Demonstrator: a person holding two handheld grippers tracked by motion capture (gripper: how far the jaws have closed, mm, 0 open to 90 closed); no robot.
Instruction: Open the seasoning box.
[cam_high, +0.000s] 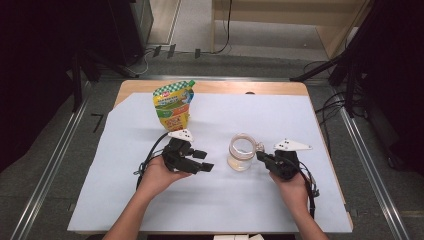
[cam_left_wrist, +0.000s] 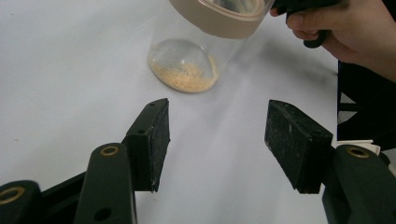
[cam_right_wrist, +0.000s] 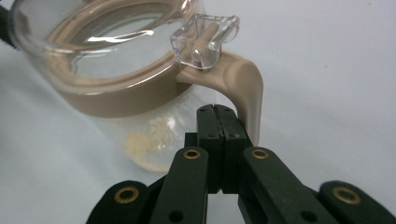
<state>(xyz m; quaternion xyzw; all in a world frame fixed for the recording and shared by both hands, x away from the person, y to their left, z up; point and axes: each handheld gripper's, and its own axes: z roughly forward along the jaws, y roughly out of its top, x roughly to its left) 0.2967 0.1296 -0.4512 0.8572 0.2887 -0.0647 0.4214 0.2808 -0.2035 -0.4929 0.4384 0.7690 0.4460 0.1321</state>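
- A clear jar (cam_high: 241, 152) with a beige collar stands upright on the white sheet of the worktop (cam_high: 300, 210), right of centre, a thin layer of pale yellow powder (cam_left_wrist: 184, 75) in its bottom.
- The right gripper (cam_high: 264, 157) has its jaws pressed flat together with nothing between them, their tips tucked inside the jar's beige handle (cam_right_wrist: 247, 93).
- The left gripper (cam_high: 206, 167) rests left of the jar, pointing at it, jaws parted and empty.
- A green and yellow pouch (cam_high: 173, 105) stands behind, well apart.
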